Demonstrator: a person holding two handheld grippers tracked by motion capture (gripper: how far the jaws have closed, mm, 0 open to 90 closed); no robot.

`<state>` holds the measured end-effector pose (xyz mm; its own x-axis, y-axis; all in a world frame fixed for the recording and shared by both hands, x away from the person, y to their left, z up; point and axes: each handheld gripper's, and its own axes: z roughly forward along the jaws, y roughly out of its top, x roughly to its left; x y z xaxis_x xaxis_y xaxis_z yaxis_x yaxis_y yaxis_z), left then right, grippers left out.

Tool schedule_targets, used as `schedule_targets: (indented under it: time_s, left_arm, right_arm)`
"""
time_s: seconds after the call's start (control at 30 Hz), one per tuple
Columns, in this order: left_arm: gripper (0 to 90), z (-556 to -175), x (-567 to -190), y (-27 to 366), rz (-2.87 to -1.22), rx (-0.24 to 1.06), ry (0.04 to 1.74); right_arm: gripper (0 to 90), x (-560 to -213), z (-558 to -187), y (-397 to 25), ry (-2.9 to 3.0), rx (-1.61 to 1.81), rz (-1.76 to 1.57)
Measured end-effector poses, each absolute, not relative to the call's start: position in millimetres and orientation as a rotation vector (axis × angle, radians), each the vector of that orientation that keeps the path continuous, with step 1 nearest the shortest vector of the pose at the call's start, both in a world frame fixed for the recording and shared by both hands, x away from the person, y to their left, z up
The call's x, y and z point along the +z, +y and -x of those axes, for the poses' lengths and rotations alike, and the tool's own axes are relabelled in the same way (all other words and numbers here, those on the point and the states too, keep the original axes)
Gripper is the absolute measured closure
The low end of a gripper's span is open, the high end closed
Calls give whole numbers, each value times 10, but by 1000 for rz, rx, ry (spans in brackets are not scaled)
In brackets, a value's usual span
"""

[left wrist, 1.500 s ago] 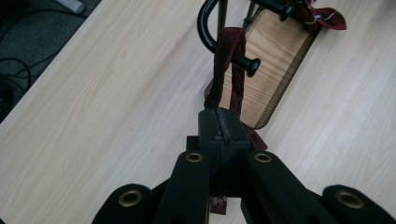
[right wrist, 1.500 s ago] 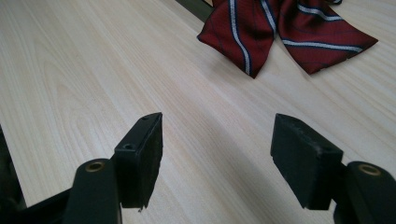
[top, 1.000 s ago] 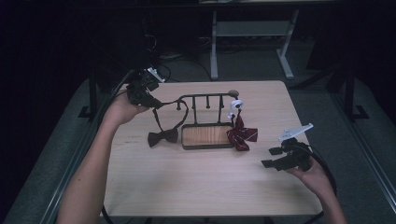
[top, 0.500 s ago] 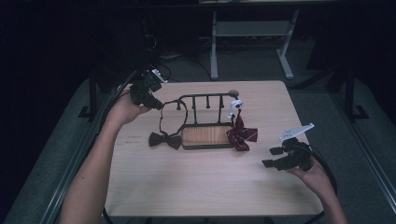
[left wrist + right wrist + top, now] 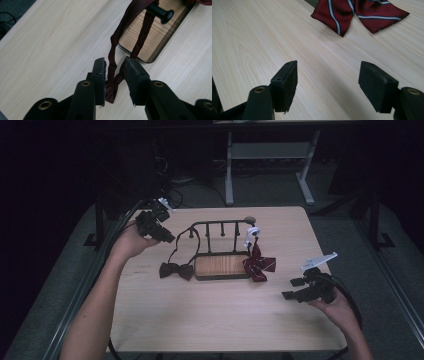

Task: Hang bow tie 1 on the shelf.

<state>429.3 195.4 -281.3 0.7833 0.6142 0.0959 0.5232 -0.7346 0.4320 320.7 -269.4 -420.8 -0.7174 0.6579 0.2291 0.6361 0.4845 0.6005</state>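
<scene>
A black peg rack (image 5: 220, 225) on a wooden base (image 5: 222, 266) stands mid-table. A dark maroon bow tie (image 5: 176, 270) lies on the table just left of the base, its strap (image 5: 113, 47) looped over a rack peg (image 5: 160, 13). My left gripper (image 5: 167, 237) hovers above and left of it; in the left gripper view its jaws (image 5: 115, 62) stand apart with the strap running loose between them. A red striped bow tie (image 5: 259, 265) leans at the rack's right end. My right gripper (image 5: 292, 289) is open over bare table, the striped bow tie (image 5: 357, 12) ahead of it (image 5: 328, 72).
A small white tag (image 5: 251, 232) sits on the rack's right post. The light wooden table (image 5: 215, 320) has free room in front. Beyond its far edge are a dark floor, cables and a white table frame (image 5: 270, 150).
The dark bow tie has dropped from hanging in the air to lying on the table left of the base. My left gripper shifted slightly. The right gripper stayed put.
</scene>
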Motion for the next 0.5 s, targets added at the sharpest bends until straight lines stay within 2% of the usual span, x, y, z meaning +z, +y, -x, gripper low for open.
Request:
schedule_targets:
  time_s: [0.5]
  left_arm:
    - [592,-4157,-2845,2020,-2562,334,850]
  right_arm:
    - [295,-4216,-3212,-2771,2639,1067,-1216]
